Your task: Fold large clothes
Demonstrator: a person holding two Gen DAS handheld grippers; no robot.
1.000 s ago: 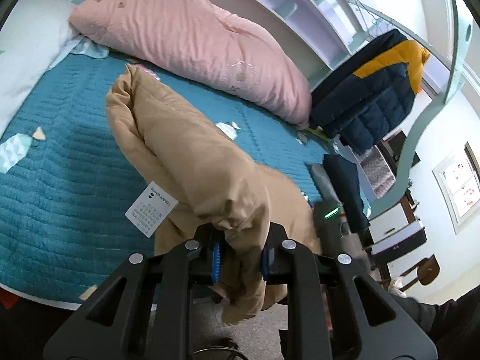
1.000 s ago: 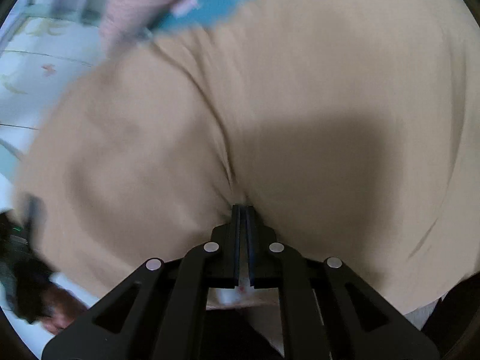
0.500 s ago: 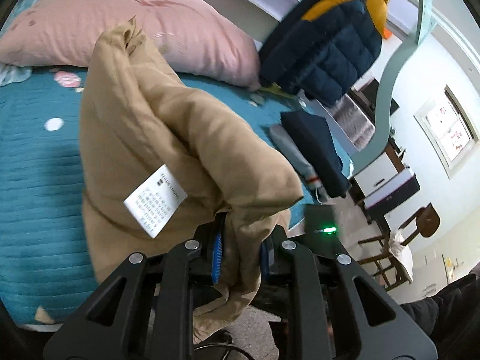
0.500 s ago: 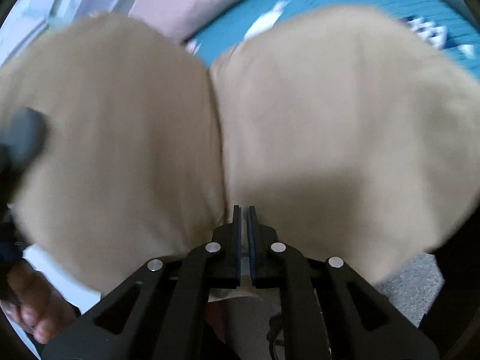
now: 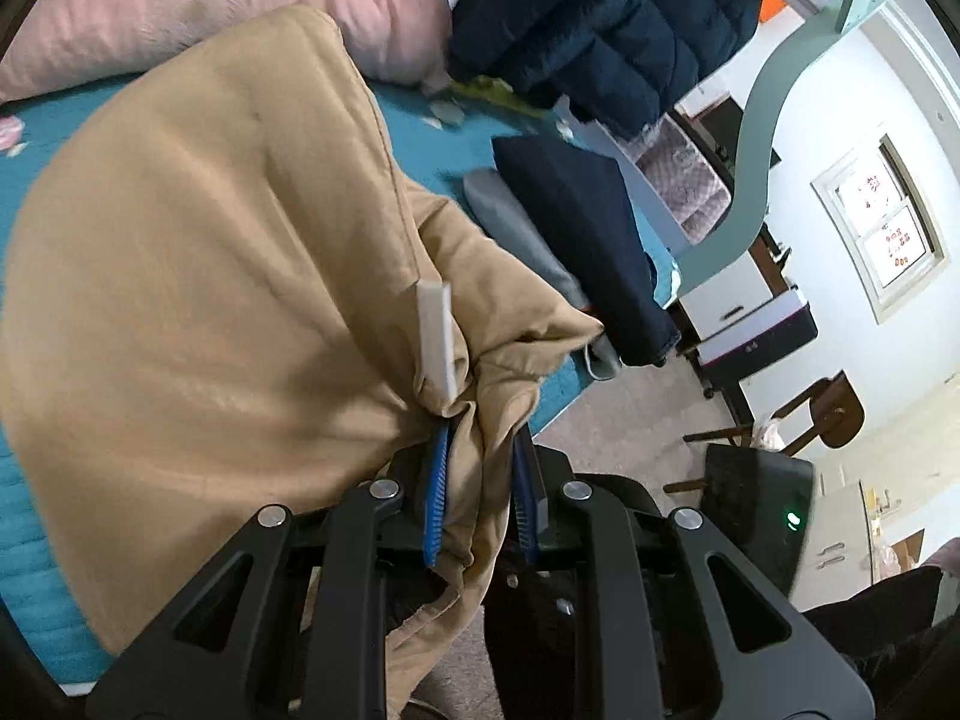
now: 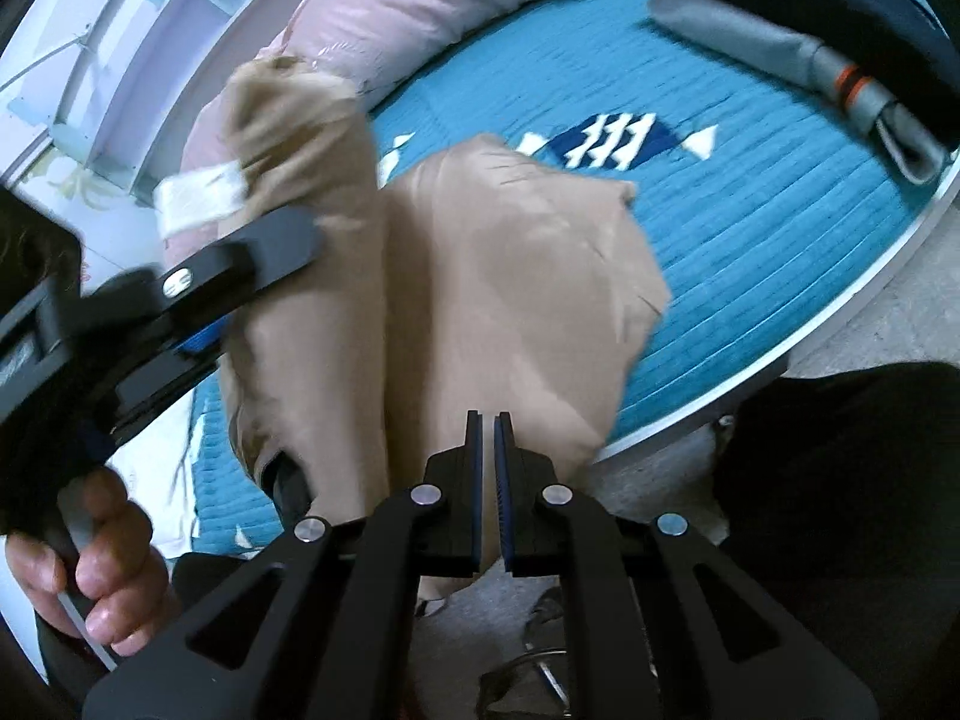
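A large tan garment (image 5: 210, 276) hangs bunched over the front edge of the teal bed (image 6: 750, 240), with a white care label (image 5: 437, 330) on it. My left gripper (image 5: 480, 468) is shut on a thick fold of the tan garment and holds it up. It also shows at the left of the right wrist view (image 6: 240, 276). My right gripper (image 6: 487, 438) is shut on a thin edge of the same garment (image 6: 510, 276) near the bed's front edge.
A pink pillow (image 5: 210, 6) lies at the bed's back. A navy and yellow puffer jacket (image 5: 606, 24) hangs at the right, above folded dark clothes (image 5: 576, 228) and a grey rolled item (image 6: 780, 54). A drawer unit (image 5: 756, 324) and chair (image 5: 828, 414) stand on the floor.
Both grippers have lifted and swung the garment round. The left gripper has turned right toward the jacket and the label has twisted edge-on. The right view has pulled back and shows the bed.
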